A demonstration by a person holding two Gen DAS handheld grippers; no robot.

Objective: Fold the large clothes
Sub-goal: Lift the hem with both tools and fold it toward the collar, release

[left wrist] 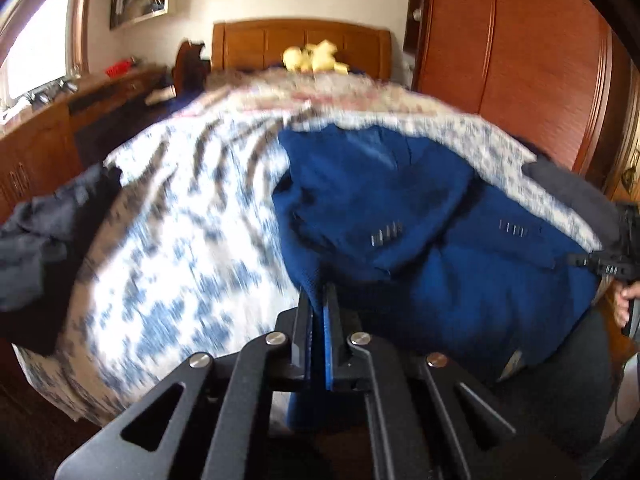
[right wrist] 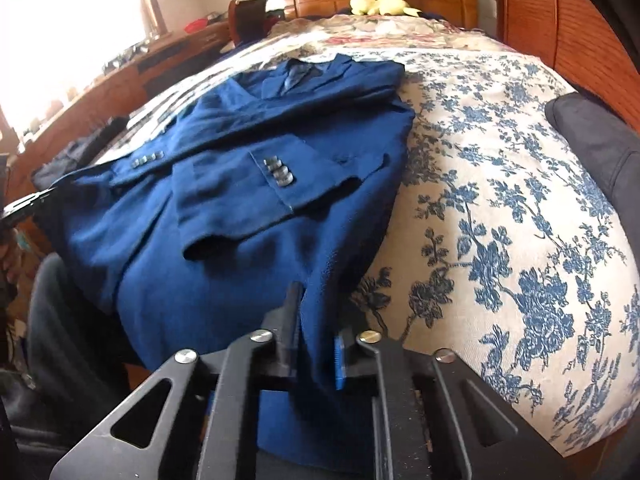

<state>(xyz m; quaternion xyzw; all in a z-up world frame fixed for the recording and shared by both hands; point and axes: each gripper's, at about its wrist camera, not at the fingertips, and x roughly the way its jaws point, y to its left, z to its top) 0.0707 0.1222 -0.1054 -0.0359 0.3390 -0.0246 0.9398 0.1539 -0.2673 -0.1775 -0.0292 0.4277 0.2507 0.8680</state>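
A blue suit jacket lies on the bed, collar toward the headboard, both sleeves folded across its front with cuff buttons showing. It also shows in the left wrist view. My left gripper is shut on the jacket's lower hem at its left corner. My right gripper is shut on the hem at the jacket's right corner, with the cloth running between its fingers. The right gripper also shows in the left wrist view at the far right edge.
The bed has a white and blue floral bedspread. Dark garments lie on it at the left and right. A yellow plush toy sits by the wooden headboard. A wooden wardrobe stands right, a dresser left.
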